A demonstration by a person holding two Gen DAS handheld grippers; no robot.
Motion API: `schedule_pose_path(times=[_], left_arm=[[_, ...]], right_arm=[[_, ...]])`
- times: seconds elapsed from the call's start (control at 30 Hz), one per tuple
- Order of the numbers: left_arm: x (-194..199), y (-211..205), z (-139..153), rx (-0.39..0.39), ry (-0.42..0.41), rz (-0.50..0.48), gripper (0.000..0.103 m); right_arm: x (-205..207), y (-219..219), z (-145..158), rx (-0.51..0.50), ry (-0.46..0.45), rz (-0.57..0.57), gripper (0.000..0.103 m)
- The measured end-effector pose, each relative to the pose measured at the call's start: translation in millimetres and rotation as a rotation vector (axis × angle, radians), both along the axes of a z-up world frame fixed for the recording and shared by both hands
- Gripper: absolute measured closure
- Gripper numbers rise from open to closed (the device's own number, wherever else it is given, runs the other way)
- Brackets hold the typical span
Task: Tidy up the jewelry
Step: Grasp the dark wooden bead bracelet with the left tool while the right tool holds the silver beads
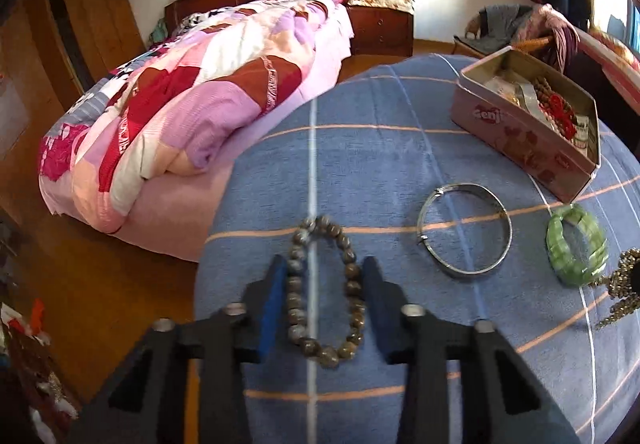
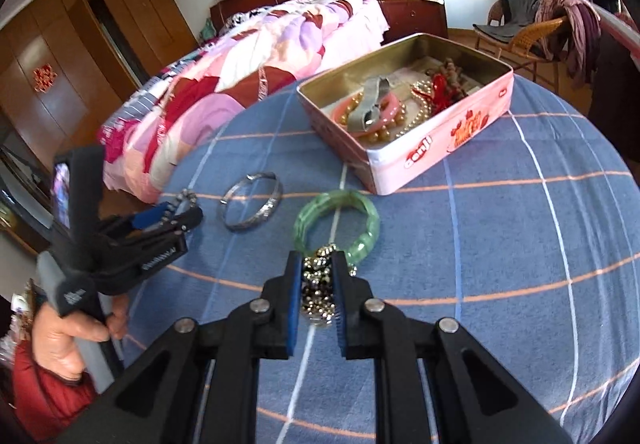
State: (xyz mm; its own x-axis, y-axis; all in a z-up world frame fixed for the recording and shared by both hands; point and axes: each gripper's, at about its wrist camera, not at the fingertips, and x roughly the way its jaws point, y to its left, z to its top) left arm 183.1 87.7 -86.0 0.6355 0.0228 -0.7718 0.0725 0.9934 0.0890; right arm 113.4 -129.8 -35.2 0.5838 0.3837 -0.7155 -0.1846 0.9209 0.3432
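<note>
On the blue checked desk (image 2: 500, 244), your right gripper (image 2: 317, 280) has its jaws clamped on a cluster of small metallic beads, the beaded chain (image 2: 318, 284), whose top edge touches the near rim of the green bangle (image 2: 338, 222). From your right wrist view the bangle lies at 12 o'clock of the jaws, flat on the cloth. At 10 o'clock sits the silver bangle (image 2: 251, 206), also flat, just beside the green one but not touching it. At 1 o'clock, farther back, stands the open pink tin (image 2: 424, 160), which holds a pearl strand, a pink bangle, a grey band and some red pieces.

Your left gripper (image 1: 325, 280) has its jaws apart, one blue pad on either side of the brown bead bracelet (image 1: 326, 292), which lies on the cloth along a white stripe. You cannot tell from this view whether the pads touch the beads. From your left wrist view the silver bangle (image 1: 464, 230) lies at 2 o'clock, the green bangle (image 1: 576, 250) beyond it at 3 o'clock, and the pink tin (image 1: 520, 140) at 1 o'clock. The beaded chain (image 1: 620, 284) shows at the far right edge.

Your left hand (image 2: 68, 340) grips the handle at 9 o'clock in the right wrist view. A bed with a pink patchwork quilt (image 1: 192, 92) stands beyond the desk.
</note>
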Motion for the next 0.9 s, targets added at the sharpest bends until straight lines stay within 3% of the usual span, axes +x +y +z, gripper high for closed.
schedule_pose_path(times=[0.03, 0.1, 0.2, 0.37, 0.6, 0.9], left_arm=[[-2, 4, 2, -0.035, 0.0, 0.003, 0.088], [-8, 9, 5, -0.12, 0.0, -0.007, 0.088], [-19, -3, 9, -0.126, -0.035, -0.05, 0.088], [-48, -17, 31, -0.273, -0.122, -0.154, 0.088], [-62, -40, 55, -0.297, -0.161, -0.22, 0.088], [-65, -64, 55, -0.295, -0.147, -0.269, 0.088]], right_arm=[[-2, -3, 3, 0.019, -0.006, 0.007, 0.085], [-6, -3, 9, 0.037, -0.03, 0.018, 0.085], [-11, -9, 18, 0.039, -0.061, 0.01, 0.085], [-17, -23, 27, 0.06, -0.09, -0.03, 0.085], [-15, -41, 30, 0.087, -0.106, -0.08, 0.085], [-17, -77, 41, 0.111, -0.144, -0.158, 0.085]])
